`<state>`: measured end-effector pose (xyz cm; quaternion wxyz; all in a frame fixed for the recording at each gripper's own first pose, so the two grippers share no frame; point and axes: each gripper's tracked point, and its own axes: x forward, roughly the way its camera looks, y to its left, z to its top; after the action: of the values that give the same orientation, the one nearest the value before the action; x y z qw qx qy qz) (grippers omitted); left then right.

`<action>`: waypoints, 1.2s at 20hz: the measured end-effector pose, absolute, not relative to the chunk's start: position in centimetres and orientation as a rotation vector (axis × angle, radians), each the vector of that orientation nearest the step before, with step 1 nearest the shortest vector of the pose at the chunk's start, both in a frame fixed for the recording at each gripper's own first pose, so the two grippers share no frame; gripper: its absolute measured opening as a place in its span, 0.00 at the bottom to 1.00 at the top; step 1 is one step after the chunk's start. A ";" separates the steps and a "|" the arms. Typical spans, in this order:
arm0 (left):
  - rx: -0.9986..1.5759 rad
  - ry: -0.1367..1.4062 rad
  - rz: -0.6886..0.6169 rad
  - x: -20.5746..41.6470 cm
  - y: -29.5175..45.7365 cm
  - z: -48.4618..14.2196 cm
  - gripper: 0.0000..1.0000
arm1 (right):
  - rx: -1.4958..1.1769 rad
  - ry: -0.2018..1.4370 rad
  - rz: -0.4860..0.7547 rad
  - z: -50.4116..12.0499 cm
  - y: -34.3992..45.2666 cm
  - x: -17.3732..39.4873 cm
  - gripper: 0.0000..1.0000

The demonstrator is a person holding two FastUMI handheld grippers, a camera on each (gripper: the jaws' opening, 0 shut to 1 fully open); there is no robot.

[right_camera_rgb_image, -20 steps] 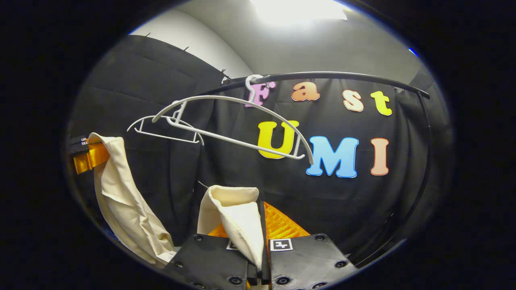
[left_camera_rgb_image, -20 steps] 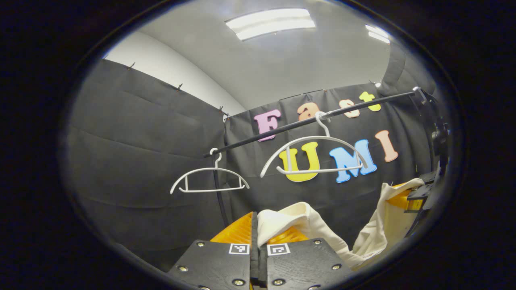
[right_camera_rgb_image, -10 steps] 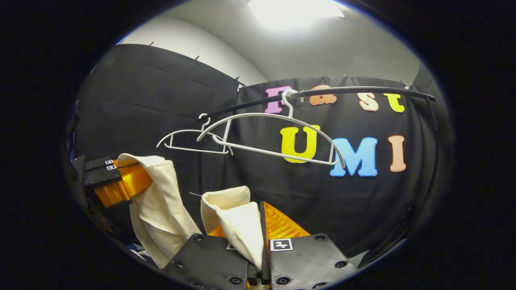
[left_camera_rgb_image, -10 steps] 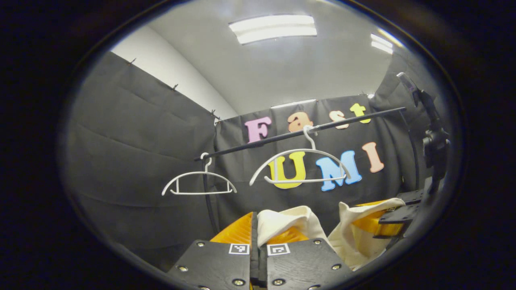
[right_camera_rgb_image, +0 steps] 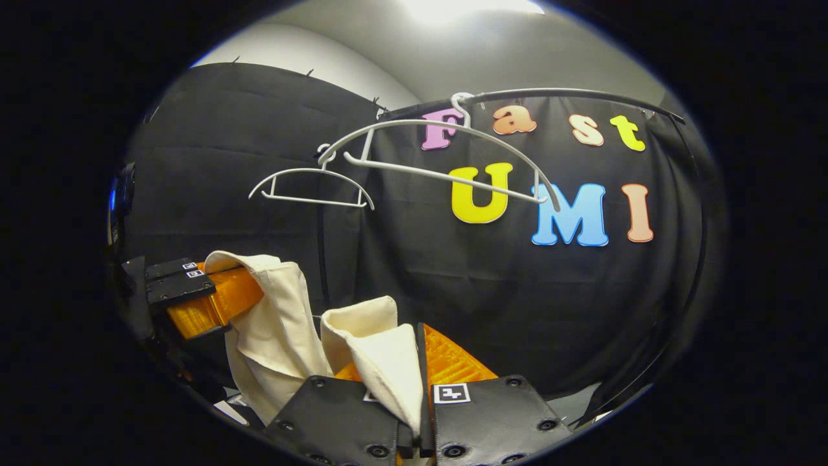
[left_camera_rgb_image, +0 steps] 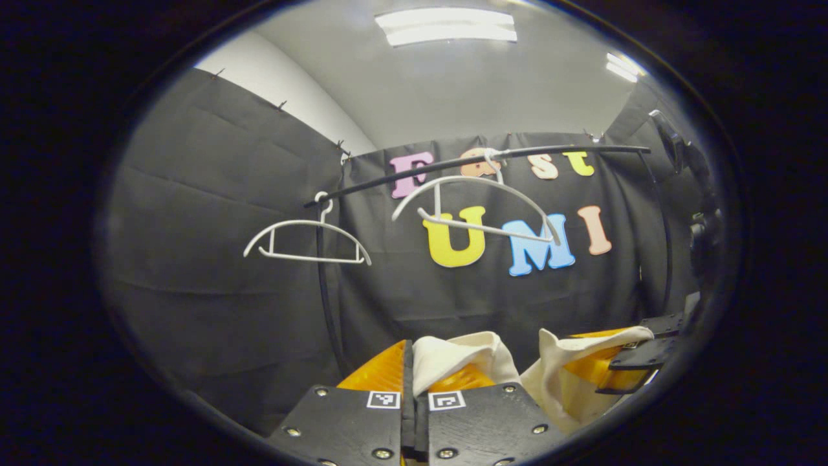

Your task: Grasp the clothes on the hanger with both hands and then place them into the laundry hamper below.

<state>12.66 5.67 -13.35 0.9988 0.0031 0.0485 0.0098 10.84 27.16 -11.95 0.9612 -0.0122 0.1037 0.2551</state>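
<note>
- Left gripper (left_camera_rgb_image: 409, 382) pinched tight on a fold of the cream cloth (left_camera_rgb_image: 453, 353), with almost no gap between the fingers.
- Right gripper (right_camera_rgb_image: 414, 382) squeezed shut the same way on its own fold of the cloth (right_camera_rgb_image: 381, 356).
- Also there in the right gripper view: the left one off to the side (right_camera_rgb_image: 194, 294), cloth hanging from it.
- Closer together now than a second ago, so the cloth bunches up between the two instead of hanging long.
- Up on the black rail (left_camera_rgb_image: 479, 163): two white hangers, the near hanger (left_camera_rgb_image: 475, 204) and the far hanger (left_camera_rgb_image: 304, 236), both bare (near one tilted).
- Both hangers higher in the views than a second ago, so likely moving down.
- Cloth off the hanger, so the first part looks done.
- Still to do: lower the cloth into the hamper and let go (hamper somewhere below, can't see it here).
</note>
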 end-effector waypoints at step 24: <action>0.015 0.527 0.050 7.8 6.4 -40.5 0.02 | -0.067 0.620 0.513 -35.9 26.2 6.4 0.08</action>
<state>7.82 6.40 -40.45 0.9651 0.0074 0.2606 0.0246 6.41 26.22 -35.86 0.9196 -0.0326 0.3017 0.2495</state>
